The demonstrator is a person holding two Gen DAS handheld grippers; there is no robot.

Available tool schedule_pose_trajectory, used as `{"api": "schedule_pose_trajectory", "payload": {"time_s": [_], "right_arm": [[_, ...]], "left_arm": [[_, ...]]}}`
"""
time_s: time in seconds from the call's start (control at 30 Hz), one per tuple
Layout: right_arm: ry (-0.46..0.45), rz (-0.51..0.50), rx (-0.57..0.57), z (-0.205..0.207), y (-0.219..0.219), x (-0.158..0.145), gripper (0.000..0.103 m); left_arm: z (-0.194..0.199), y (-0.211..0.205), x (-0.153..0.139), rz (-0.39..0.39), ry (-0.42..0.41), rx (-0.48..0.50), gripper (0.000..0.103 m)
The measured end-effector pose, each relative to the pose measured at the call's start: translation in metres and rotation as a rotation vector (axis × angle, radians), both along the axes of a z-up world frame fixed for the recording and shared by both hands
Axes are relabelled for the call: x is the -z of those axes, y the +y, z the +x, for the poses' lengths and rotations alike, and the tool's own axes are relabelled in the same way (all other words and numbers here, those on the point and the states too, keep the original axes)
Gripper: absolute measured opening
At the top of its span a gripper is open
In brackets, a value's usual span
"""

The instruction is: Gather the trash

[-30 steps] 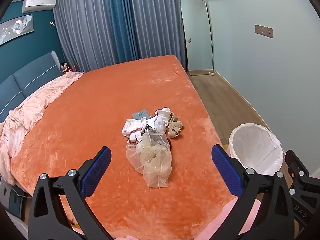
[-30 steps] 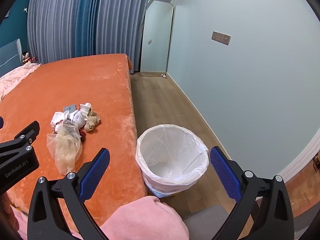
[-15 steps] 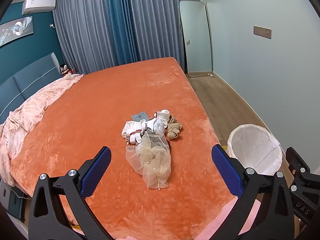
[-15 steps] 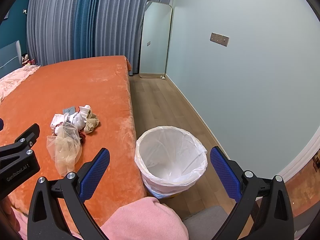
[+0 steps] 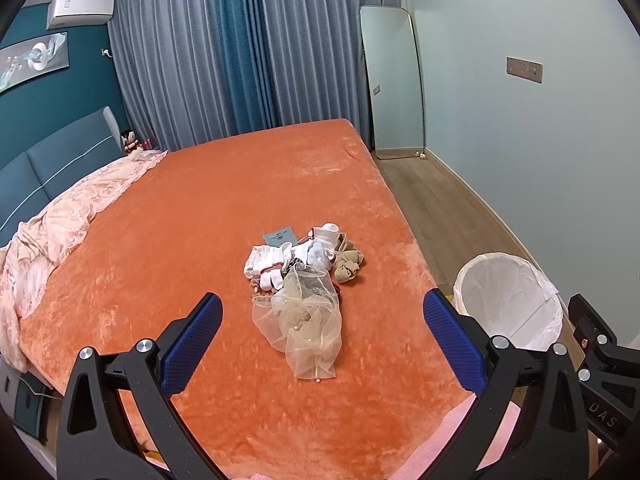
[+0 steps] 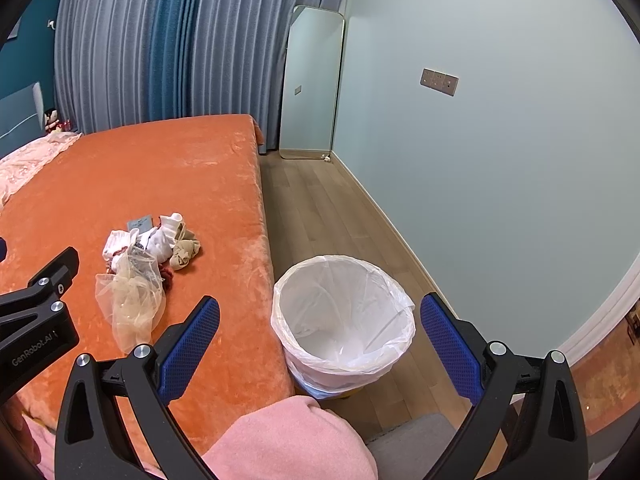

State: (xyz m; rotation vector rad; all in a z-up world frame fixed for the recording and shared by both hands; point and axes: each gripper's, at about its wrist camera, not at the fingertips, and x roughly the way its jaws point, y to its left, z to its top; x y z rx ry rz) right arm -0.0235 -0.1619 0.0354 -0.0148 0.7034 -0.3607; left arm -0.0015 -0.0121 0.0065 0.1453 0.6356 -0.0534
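Right now the left gripper hangs above the near part of the orange bed, its blue-padded fingers spread wide with nothing between them. Ahead of it, in the middle of the bedspread towards the bed's right edge, lies the trash pile. Nearest the gripper is a crumpled sheer mesh bag, whose long axis runs roughly from the gripper away towards the far end of the bed, its loose lower corner pointing back at the gripper. Touching its far end are bunched white socks on the left, a tan sock on the right, and a small grey card lying flat just behind them. The right gripper is likewise wide open and empty, held over the floor just beside the bed's edge. A white-lined trash bin stands upright on the wooden floor, close against the bed's side, with its mouth open upward. A pink quilt is heaped along the bed's far left.
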Motion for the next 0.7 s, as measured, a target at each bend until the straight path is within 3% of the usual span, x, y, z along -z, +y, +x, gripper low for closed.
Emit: {"api": "schedule_pose_trajectory", "payload": {"time_s": [0.7], "right_arm": [[-0.013,0.002,0.005,-0.0003,-0.0034,-0.0021,0.096]], "left_arm": [[-0.0017,0.0033,-0.0061,-0.007,-0.005,0.009,0.096]]}}
